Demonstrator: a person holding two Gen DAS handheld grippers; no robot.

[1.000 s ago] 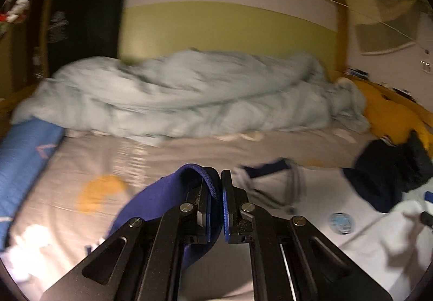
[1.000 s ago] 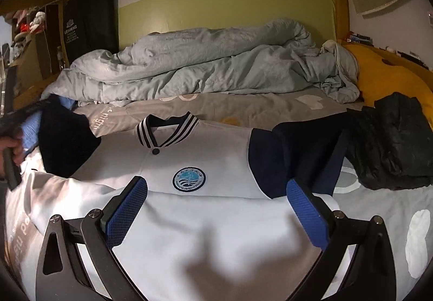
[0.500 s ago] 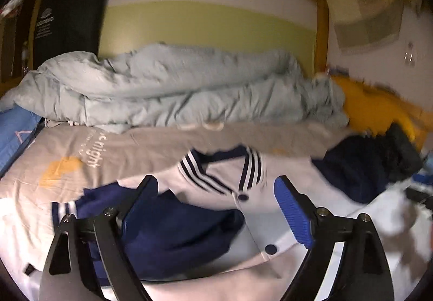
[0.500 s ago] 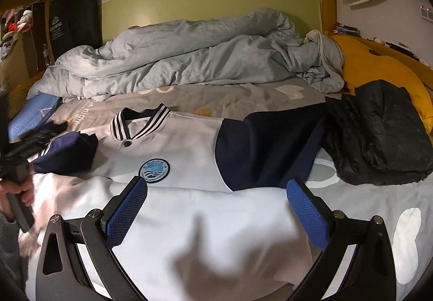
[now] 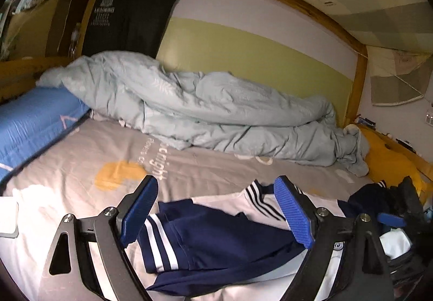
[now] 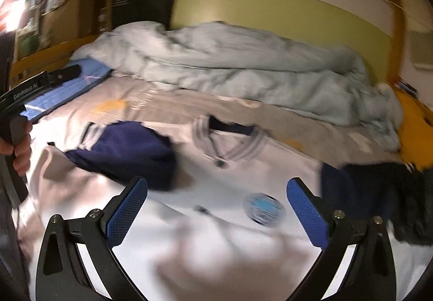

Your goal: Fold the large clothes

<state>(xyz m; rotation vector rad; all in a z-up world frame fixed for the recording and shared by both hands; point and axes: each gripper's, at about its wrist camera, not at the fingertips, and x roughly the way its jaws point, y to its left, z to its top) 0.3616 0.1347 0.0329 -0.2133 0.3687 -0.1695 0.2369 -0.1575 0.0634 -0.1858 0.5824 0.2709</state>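
Observation:
A white varsity jacket (image 6: 216,192) with navy sleeves and a striped collar (image 6: 230,138) lies front-up on the bed. Its navy left sleeve (image 5: 216,241) is folded in over the chest; its striped cuff (image 5: 157,241) lies near my left finger. My left gripper (image 5: 216,211) hovers open just above that sleeve, nothing between its blue pads. My right gripper (image 6: 216,211) is open over the jacket's white front, near the round blue badge (image 6: 263,209). The other navy sleeve (image 6: 338,184) lies at the right. The right wrist view is blurred.
A rumpled pale-green duvet (image 5: 216,116) fills the back of the bed. A blue pillow (image 5: 32,122) lies at left, a yellow cushion (image 5: 392,162) and a dark garment (image 6: 406,206) at right. A hand (image 6: 19,149) holds the left gripper's handle. Grey printed sheet (image 5: 108,154) lies in between.
My left gripper let go of the navy sleeve, opened wide and drew back leftward; the sleeve now lies across the chest. My right gripper swung left over the jacket, staying open.

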